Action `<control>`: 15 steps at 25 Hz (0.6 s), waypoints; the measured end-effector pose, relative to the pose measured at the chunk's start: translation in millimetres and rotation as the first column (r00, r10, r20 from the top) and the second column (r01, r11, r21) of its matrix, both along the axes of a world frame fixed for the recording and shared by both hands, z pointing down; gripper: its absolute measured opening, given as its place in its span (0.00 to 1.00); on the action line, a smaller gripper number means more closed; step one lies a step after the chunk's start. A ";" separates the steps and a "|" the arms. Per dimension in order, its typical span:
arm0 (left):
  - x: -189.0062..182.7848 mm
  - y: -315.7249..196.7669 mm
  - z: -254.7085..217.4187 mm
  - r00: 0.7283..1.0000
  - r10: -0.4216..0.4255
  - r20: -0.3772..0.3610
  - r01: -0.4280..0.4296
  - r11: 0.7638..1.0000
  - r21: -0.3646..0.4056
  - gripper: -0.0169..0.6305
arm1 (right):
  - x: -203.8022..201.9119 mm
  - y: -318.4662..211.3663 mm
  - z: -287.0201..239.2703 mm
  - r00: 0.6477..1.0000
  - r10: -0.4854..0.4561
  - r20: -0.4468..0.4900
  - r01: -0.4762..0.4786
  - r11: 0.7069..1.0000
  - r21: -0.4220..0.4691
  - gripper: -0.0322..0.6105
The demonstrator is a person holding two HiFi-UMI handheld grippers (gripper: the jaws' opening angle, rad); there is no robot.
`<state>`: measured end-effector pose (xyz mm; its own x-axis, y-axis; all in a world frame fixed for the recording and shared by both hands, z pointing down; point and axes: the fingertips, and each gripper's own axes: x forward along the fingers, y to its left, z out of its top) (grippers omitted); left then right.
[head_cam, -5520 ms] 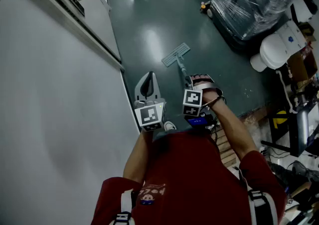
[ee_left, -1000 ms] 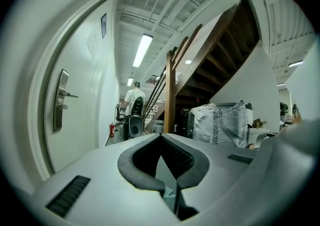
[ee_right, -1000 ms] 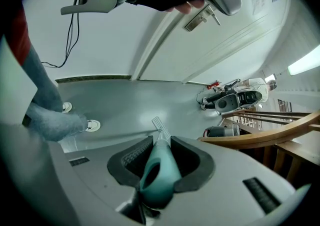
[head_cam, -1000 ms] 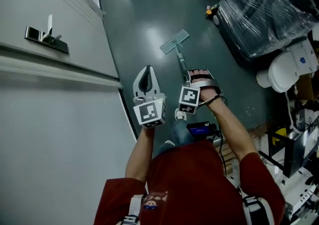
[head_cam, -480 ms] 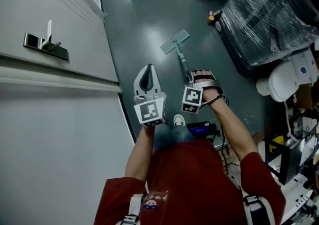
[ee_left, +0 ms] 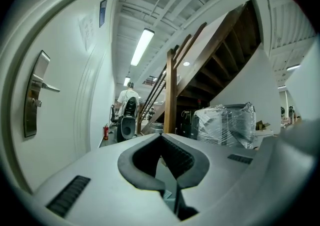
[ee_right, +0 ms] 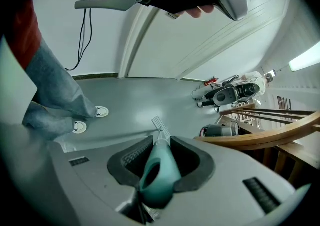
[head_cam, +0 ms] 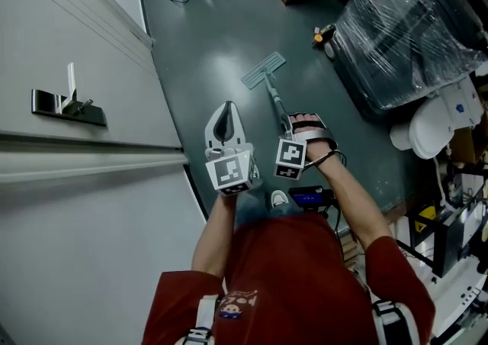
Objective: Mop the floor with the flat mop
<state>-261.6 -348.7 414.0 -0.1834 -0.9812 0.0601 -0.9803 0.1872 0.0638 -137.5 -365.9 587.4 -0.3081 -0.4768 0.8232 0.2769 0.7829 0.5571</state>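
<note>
Right gripper view: right gripper (ee_right: 161, 142) clamps flat mop (ee_right: 158, 169); left gripper (ee_left: 161, 137) pressed together, seemingly empty.

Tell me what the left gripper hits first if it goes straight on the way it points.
Nothing close: the left gripper, jaws together and empty, points into free space. The wooden stair post looks first in line, though depth is unclear.

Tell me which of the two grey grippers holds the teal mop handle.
The right gripper: its jaws are shut on the teal mop handle. The left gripper has its jaws together with nothing between them.
</note>
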 end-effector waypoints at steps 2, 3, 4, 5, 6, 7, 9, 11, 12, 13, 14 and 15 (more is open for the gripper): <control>-13.1 -11.5 -1.5 1.000 0.008 -0.001 -0.008 1.000 0.009 0.05 | -13.5 -10.2 -1.9 1.000 0.004 0.000 -0.004 1.000 -0.001 0.24; -18.6 -17.3 -2.5 1.000 0.011 -0.003 -0.011 1.000 0.013 0.05 | -18.1 -15.9 -1.9 1.000 0.008 -0.004 -0.008 1.000 -0.001 0.24; -23.9 -23.0 -4.0 1.000 0.009 -0.006 -0.009 1.000 0.011 0.05 | -21.5 -21.6 -1.8 1.000 0.014 -0.010 -0.014 1.000 0.001 0.24; -29.3 -28.3 -5.5 1.000 0.004 -0.009 -0.004 1.000 0.005 0.05 | -24.9 -27.0 -1.8 1.000 0.020 -0.013 -0.020 1.000 0.002 0.24; -34.6 -33.4 -6.3 1.000 0.002 -0.012 -0.002 1.000 0.001 0.05 | -28.8 -31.8 -1.9 1.000 0.024 -0.014 -0.024 1.000 0.002 0.24; -39.2 -38.5 -5.8 1.000 0.008 -0.012 -0.008 1.000 0.004 0.05 | -33.2 -36.1 -1.5 1.000 0.027 -0.014 -0.027 1.000 0.002 0.24; -46.8 -49.1 -3.9 1.000 0.026 -0.008 -0.026 0.999 0.018 0.05 | -41.8 -45.3 -0.6 0.999 0.029 -0.014 -0.029 1.000 0.003 0.24; -52.3 -59.7 -4.7 0.999 0.035 -0.010 -0.035 0.999 0.023 0.05 | -50.0 -55.0 -2.9 1.000 0.027 -0.003 -0.027 1.000 -0.002 0.24; -55.3 -64.4 -5.6 0.999 0.037 -0.013 -0.037 0.999 0.024 0.05 | -55.2 -59.1 -5.3 1.000 0.025 0.007 -0.025 1.000 -0.007 0.23; -59.0 -68.6 -6.3 0.999 0.039 -0.016 -0.039 0.999 0.025 0.05 | -60.1 -62.9 -6.9 1.000 0.025 0.012 -0.025 1.000 -0.010 0.24; -63.5 -72.6 -6.5 0.999 0.041 -0.019 -0.041 0.999 0.026 0.05 | -63.8 -66.5 -6.9 1.000 0.028 0.007 -0.028 1.000 -0.009 0.24; -68.5 -76.6 -6.5 0.999 0.043 -0.019 -0.042 0.999 0.027 0.05 | -66.8 -69.6 -5.8 0.999 0.032 -0.001 -0.032 0.999 -0.007 0.23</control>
